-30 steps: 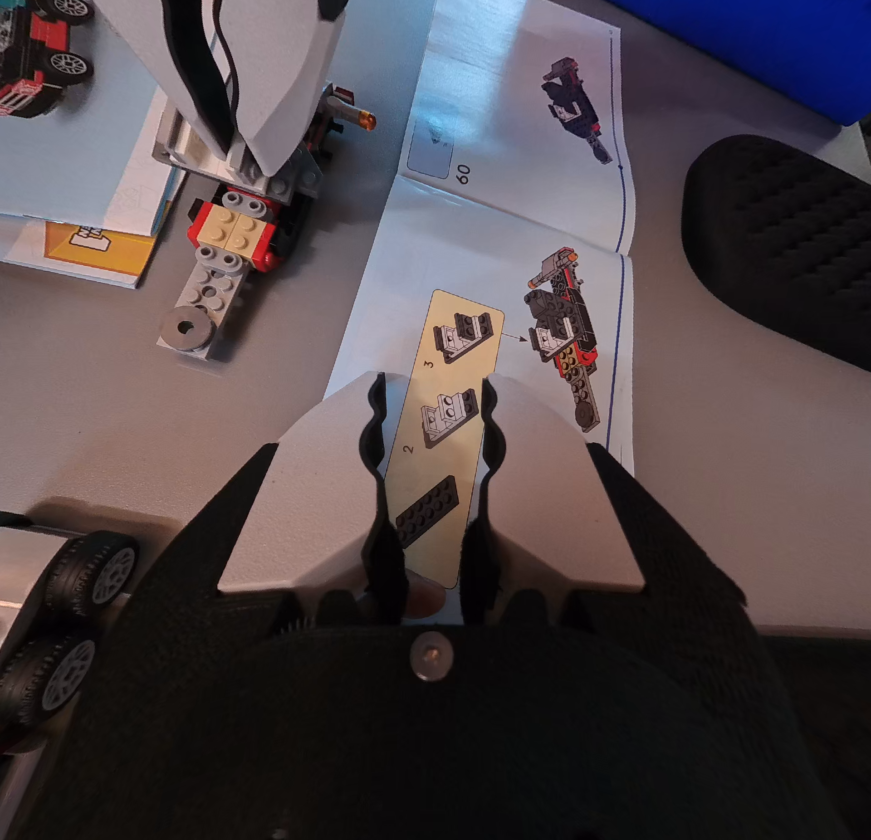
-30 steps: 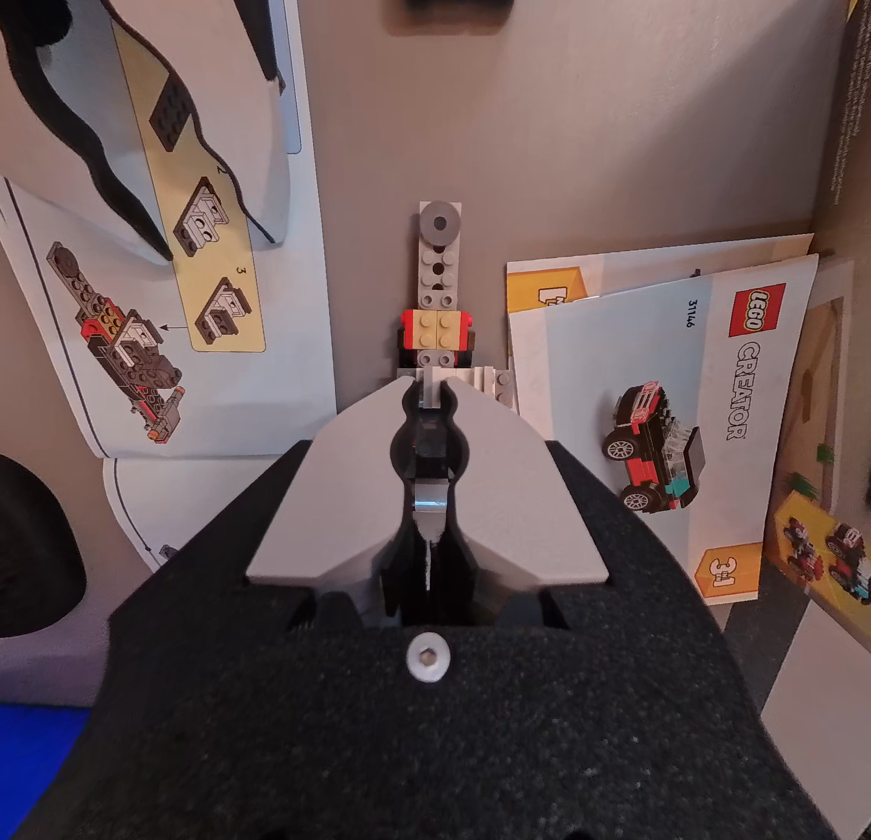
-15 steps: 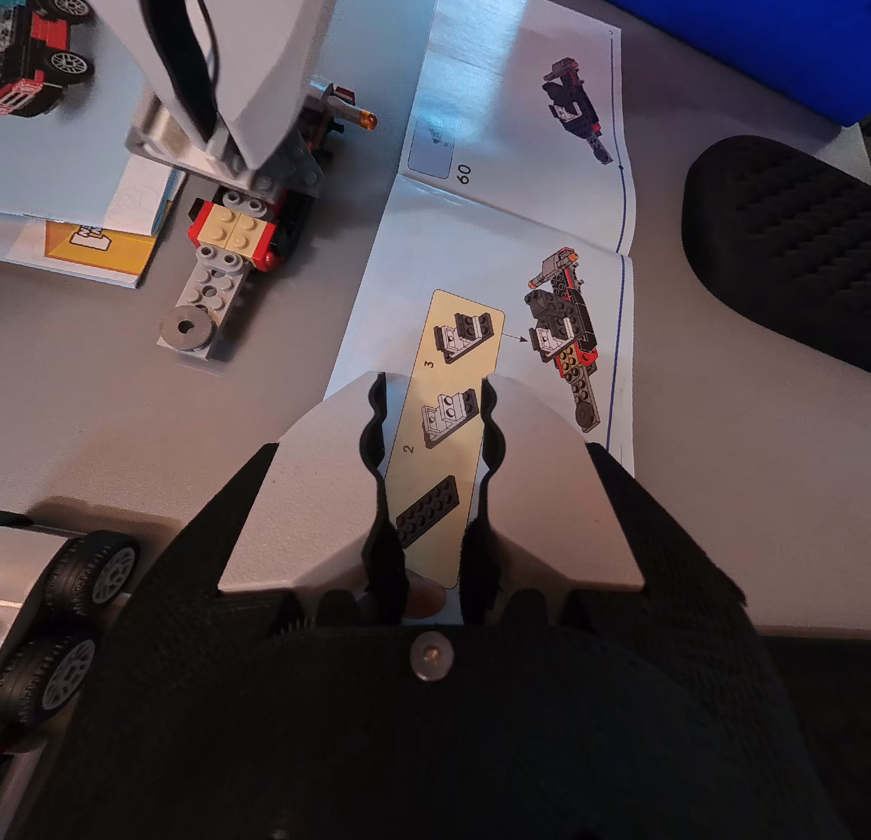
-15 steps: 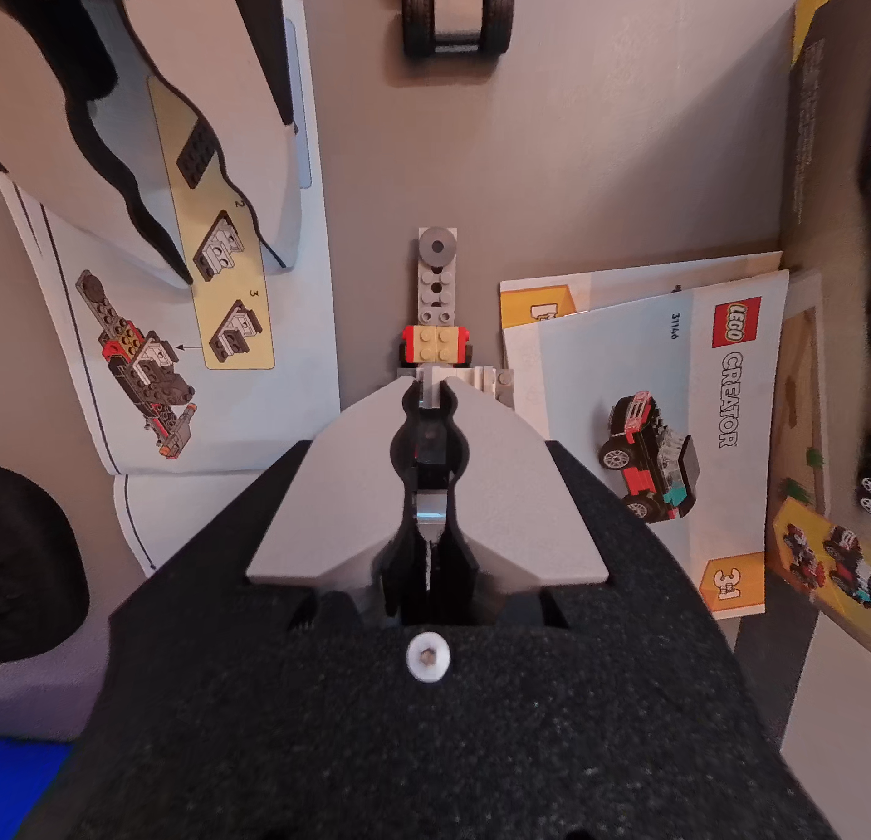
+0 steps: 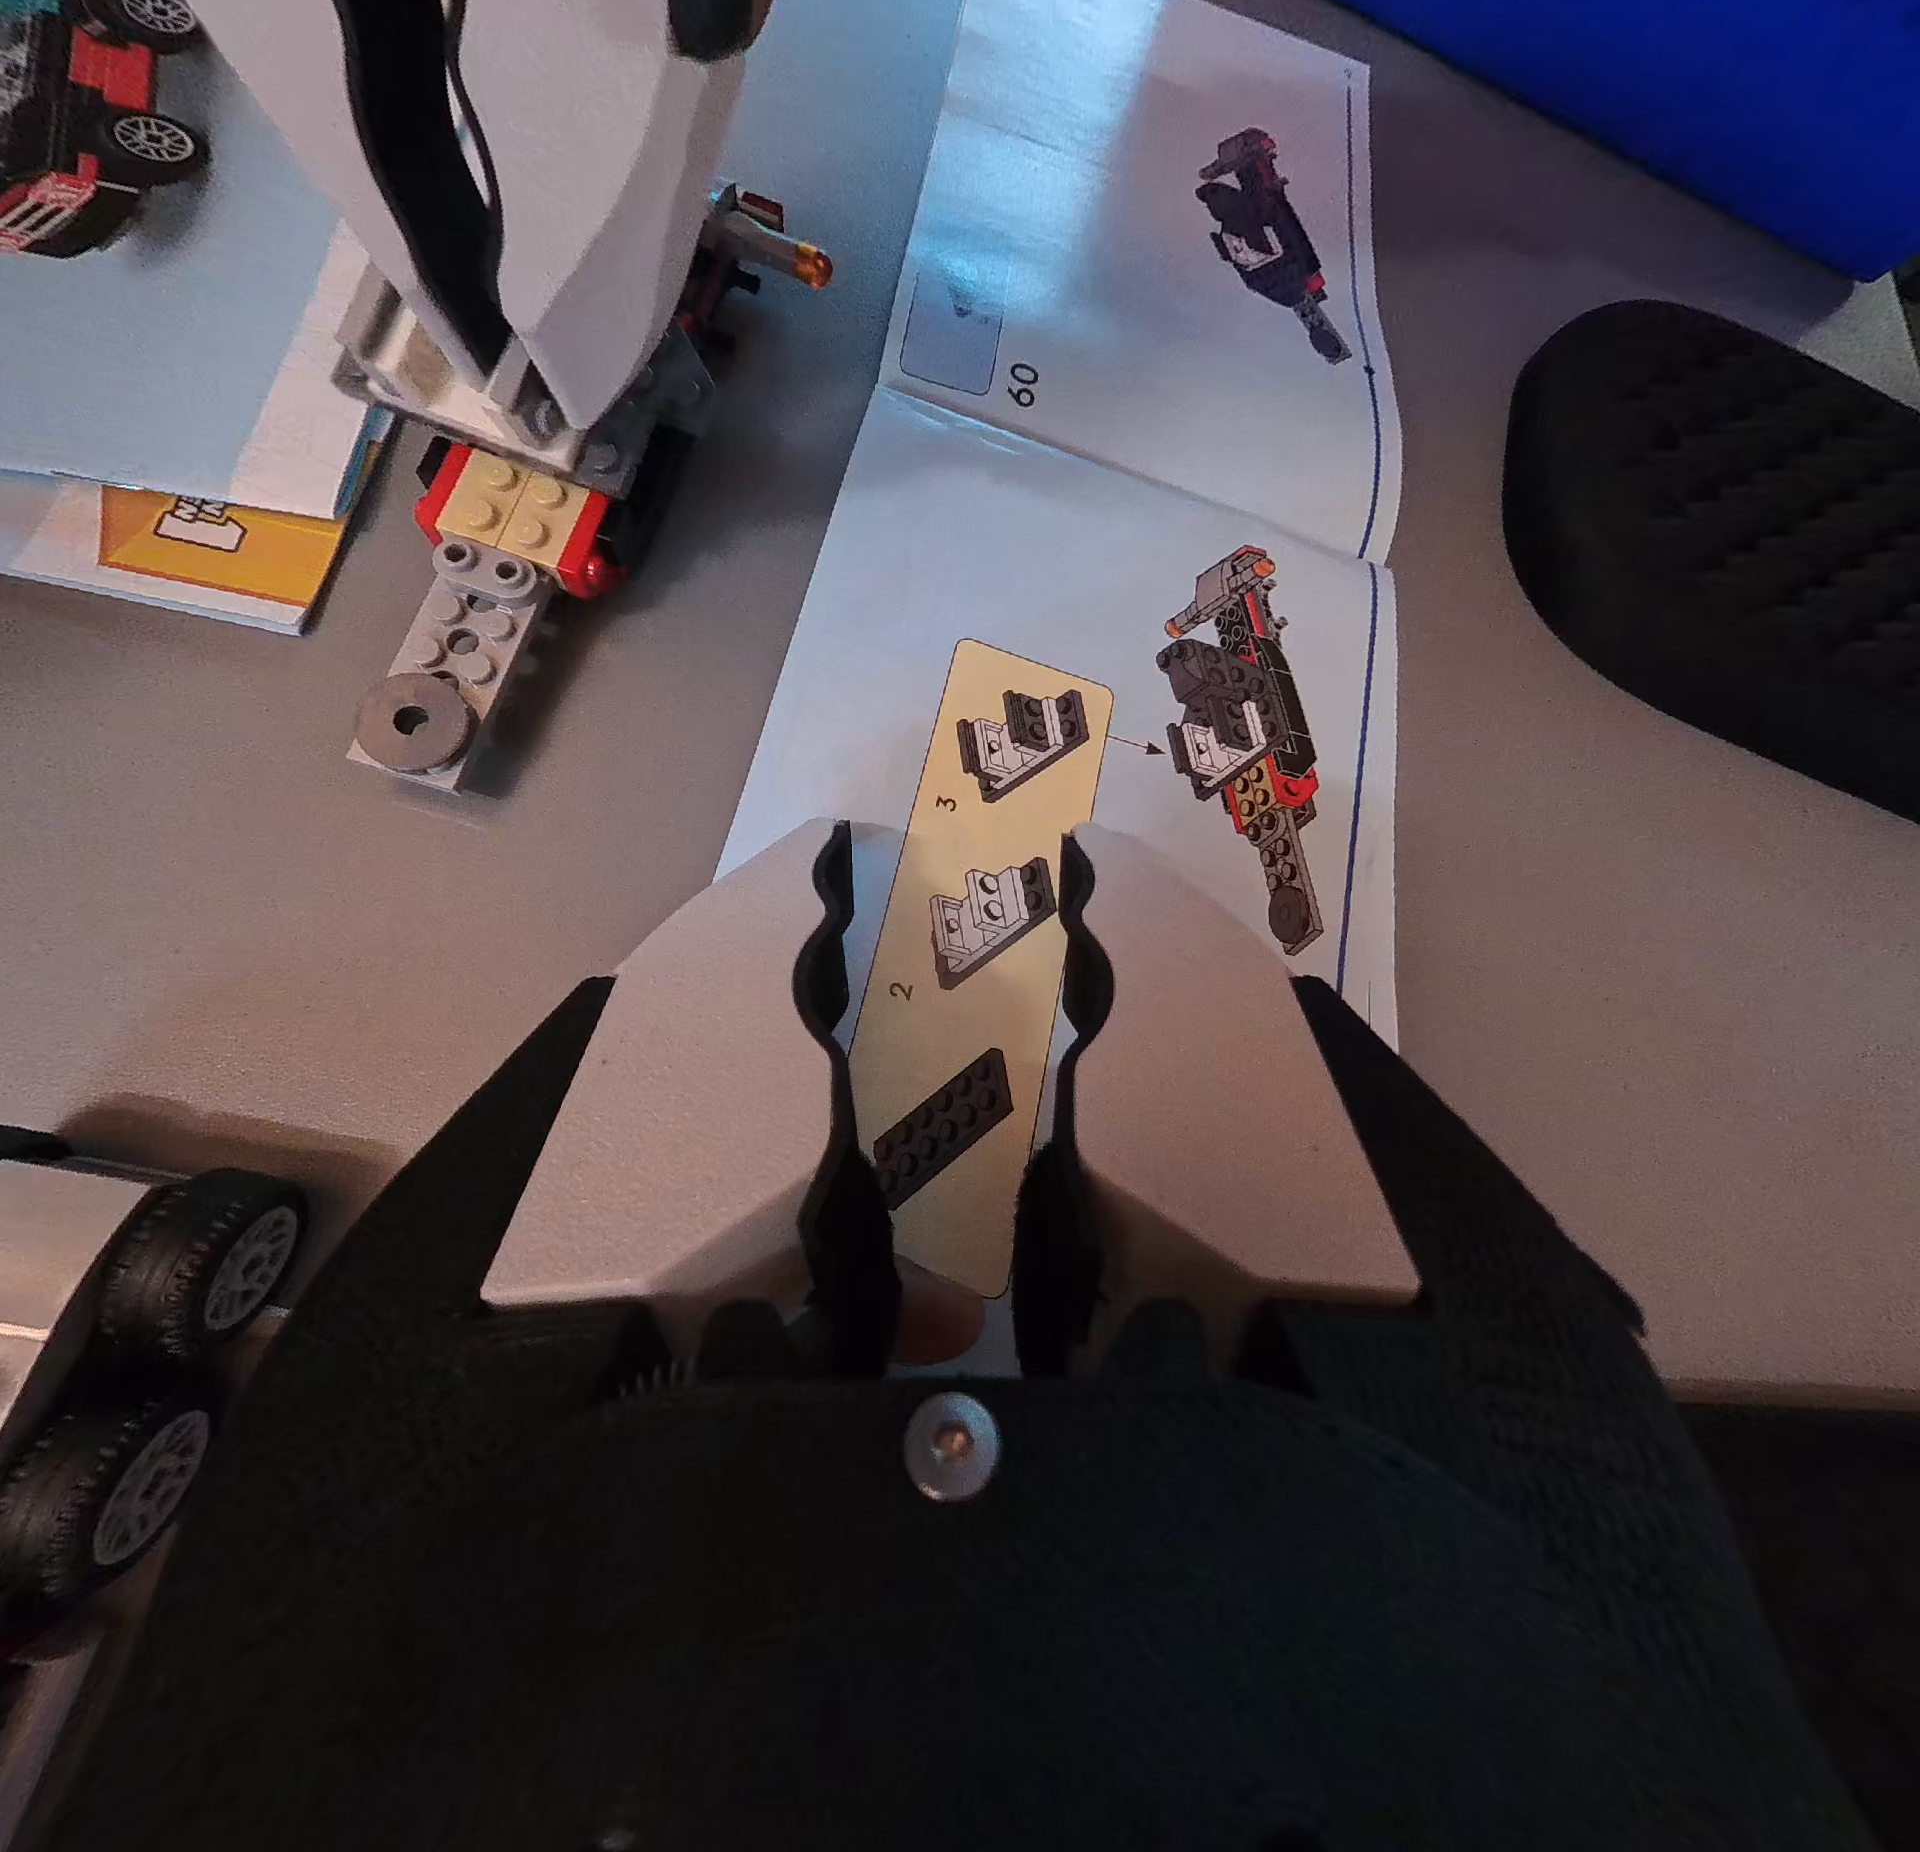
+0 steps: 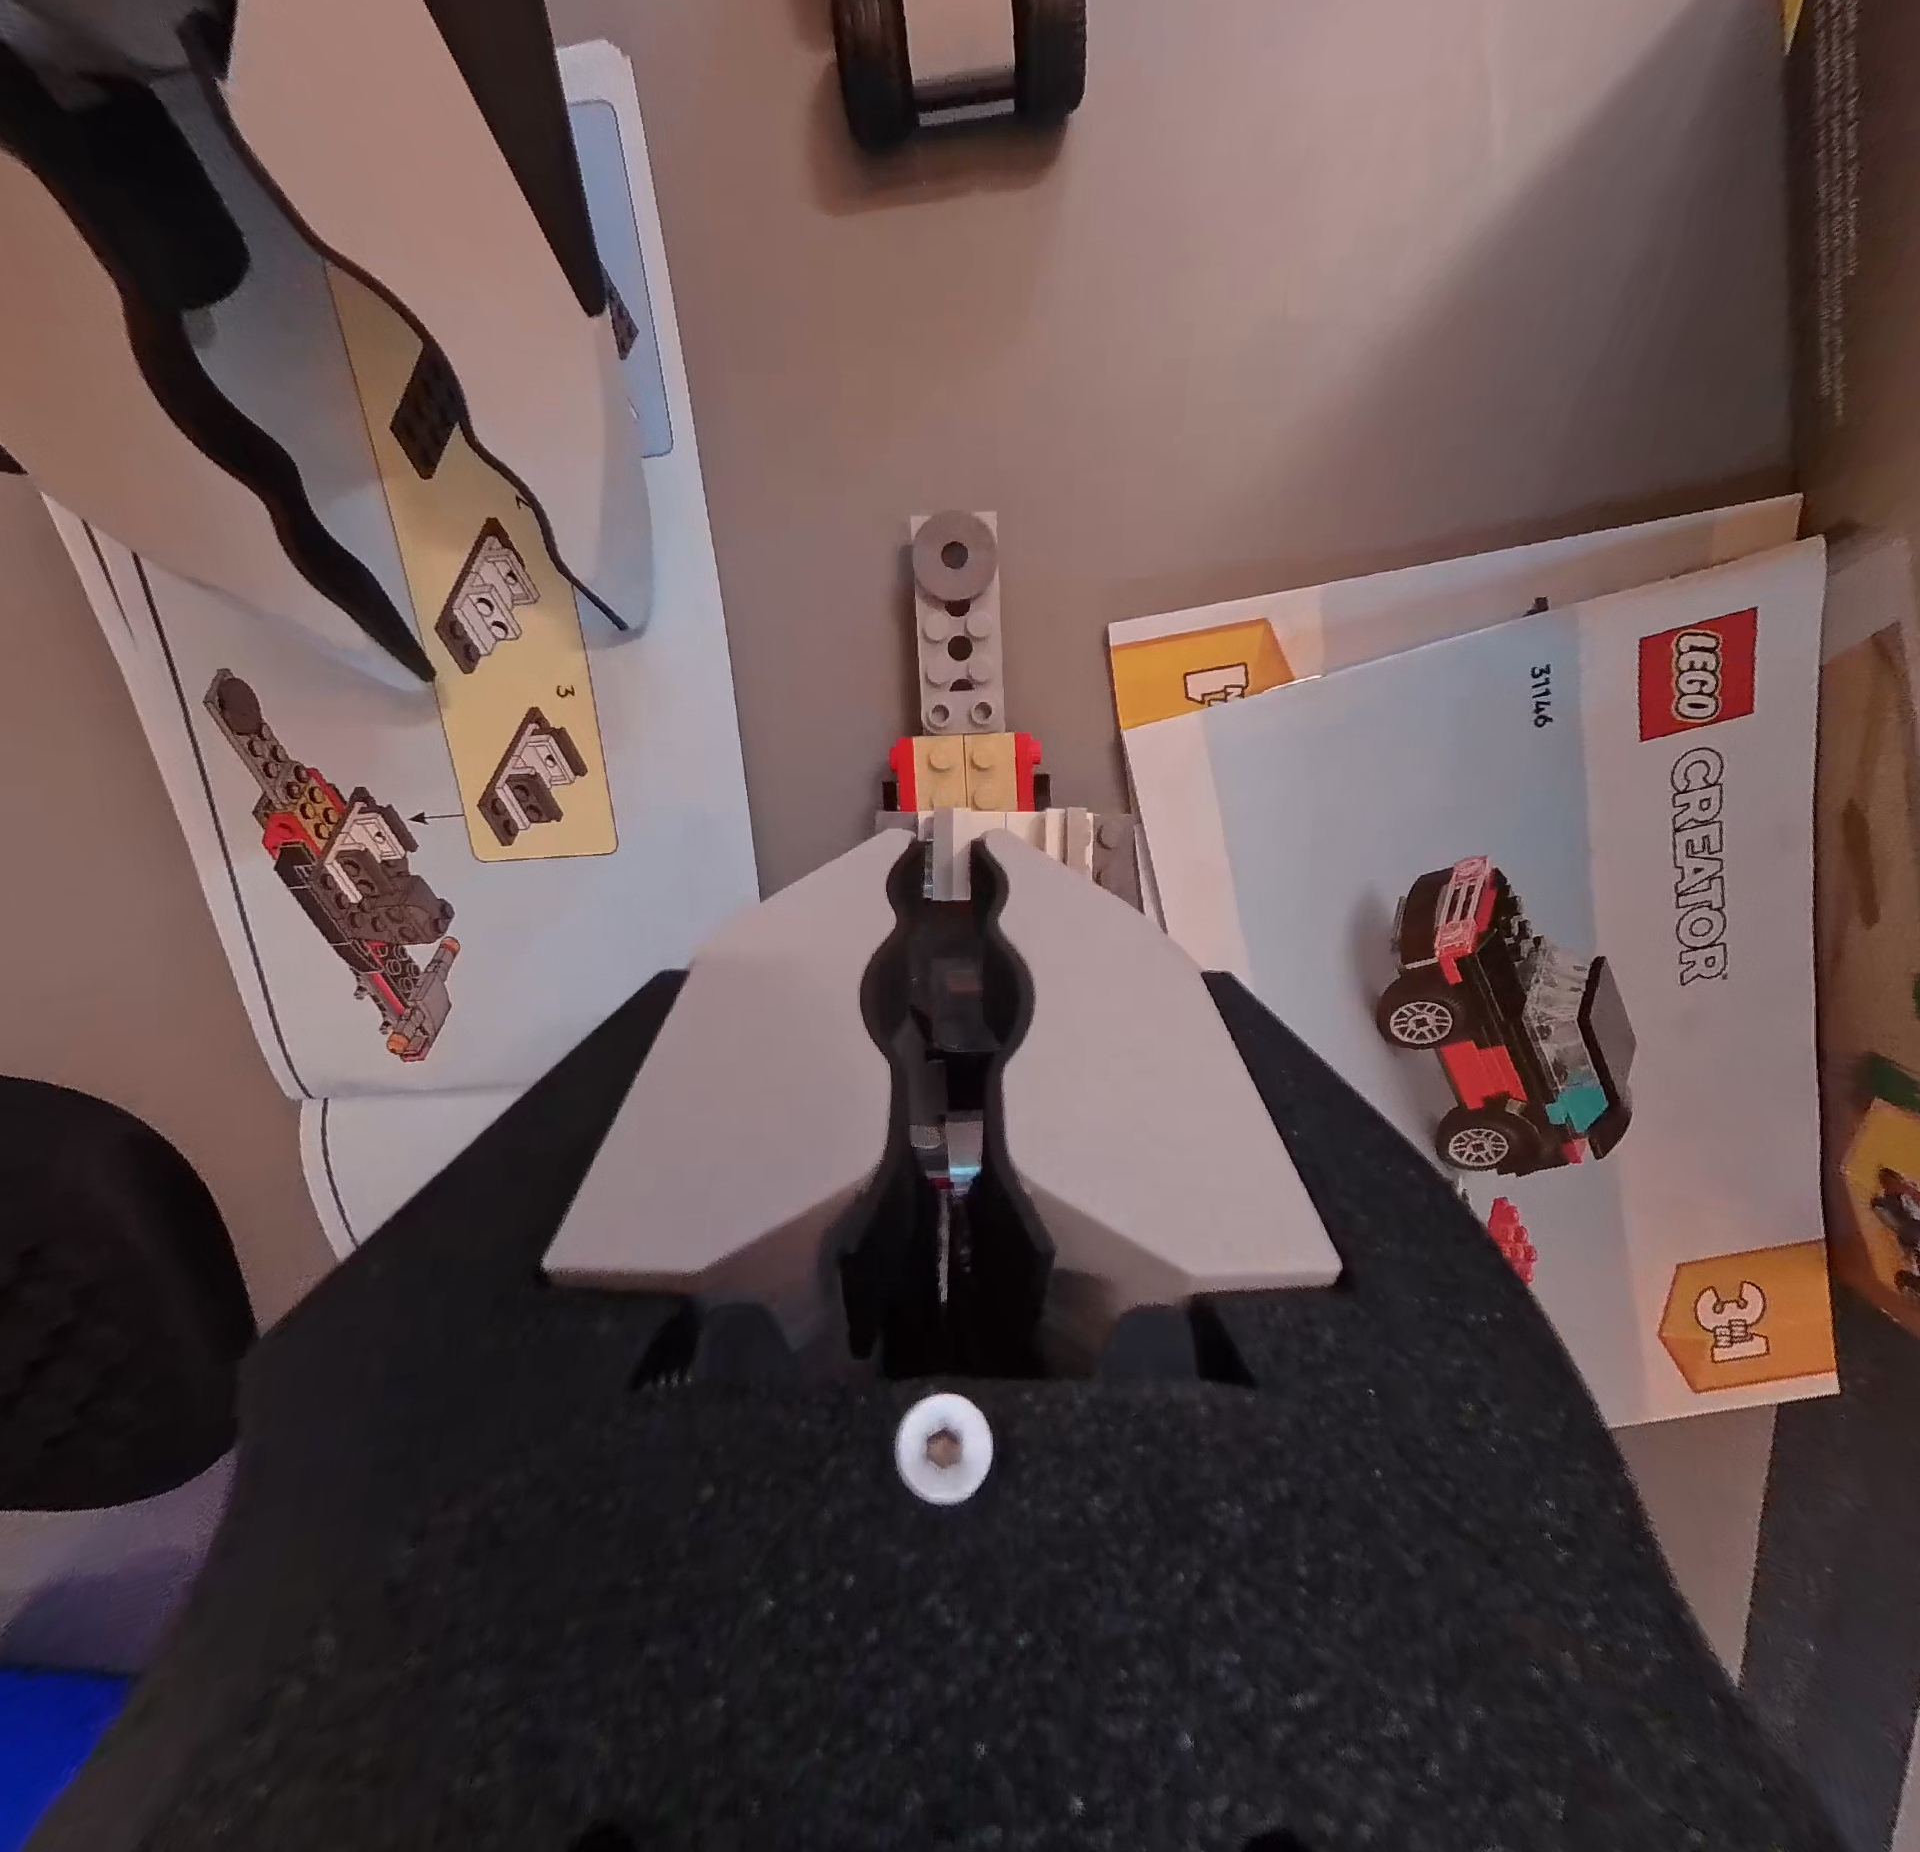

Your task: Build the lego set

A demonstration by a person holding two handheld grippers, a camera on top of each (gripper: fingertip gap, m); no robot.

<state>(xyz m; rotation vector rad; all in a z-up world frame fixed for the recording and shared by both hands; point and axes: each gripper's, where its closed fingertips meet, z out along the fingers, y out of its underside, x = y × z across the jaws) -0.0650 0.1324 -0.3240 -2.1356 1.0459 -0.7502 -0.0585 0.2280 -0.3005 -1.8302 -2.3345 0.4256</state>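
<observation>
Left wrist view
My left gripper: held over the open instruction booklet, fingers apart with nothing between them; the yellow parts panel on the page shows through the gap.
My right gripper: comes in from the top left corner of the picture, its tips down on the rear of the Lego model.
Lego model: lies on the grey table between the open booklet and the stacked closed booklets; grey studded plate with a round grey disc at the near end, tan and red bricks behind it, an orange-tipped piece at the far end.
Wheel assembly: at the table's left edge, two black tyres with silver rims.
Black padded object: right side of the table, just beside the blue bin.

Right wrist view
My right gripper: fingers pinched together on a white piece at the rear of the Lego model.
Lego model: straight ahead of my fingers, disc end pointing away.
My left gripper: top left, jaws parted over the open booklet.
Closed booklets: right of the model, touching its rear edge.
Wheel assembly: top centre, well apart from the model.
</observation>
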